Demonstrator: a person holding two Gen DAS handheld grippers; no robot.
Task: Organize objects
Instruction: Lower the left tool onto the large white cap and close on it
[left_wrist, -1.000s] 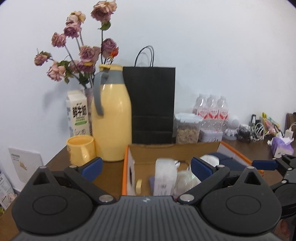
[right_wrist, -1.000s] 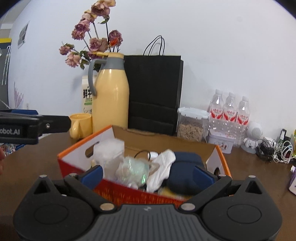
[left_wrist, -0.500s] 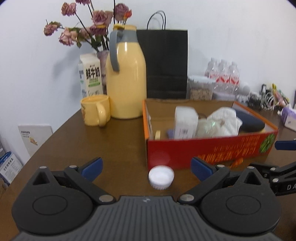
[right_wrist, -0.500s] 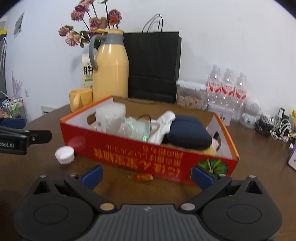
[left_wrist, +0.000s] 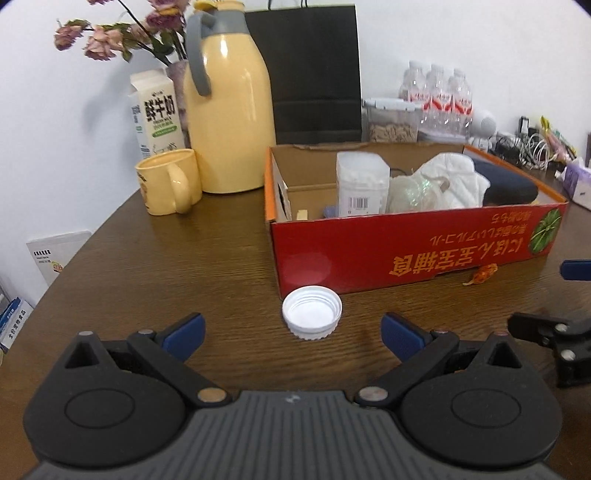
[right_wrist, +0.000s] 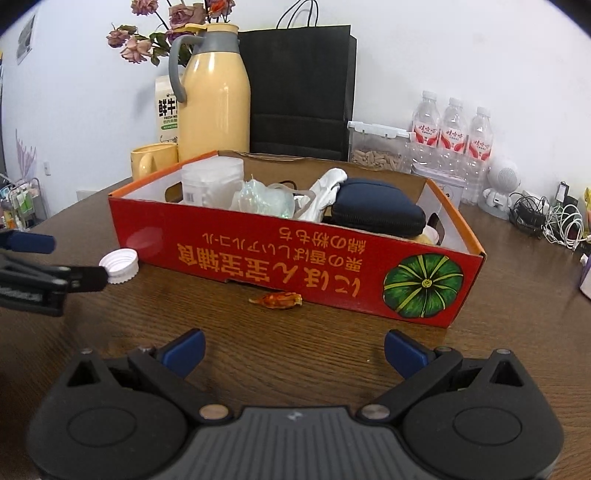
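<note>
Cap (left_wrist: 312, 317) (white, light, rigid, lying just near of the red box (left_wrist: 406, 243)) is best pinched across its ribbed rim by the spread, empty left gripper (left_wrist: 291, 330).

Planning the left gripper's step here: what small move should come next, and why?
Probably ease the left gripper forward and down around the white cap: its jaws stand open, the cap lies loose on the table just ahead of them, outside the red box.

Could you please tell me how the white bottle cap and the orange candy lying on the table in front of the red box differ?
The white bottle cap is round, ridged and open side up; the orange candy is long, thin and twist-wrapped. The cap sits by the red box's left corner, the candy midway along its front. Both rest loose on the table.
</note>
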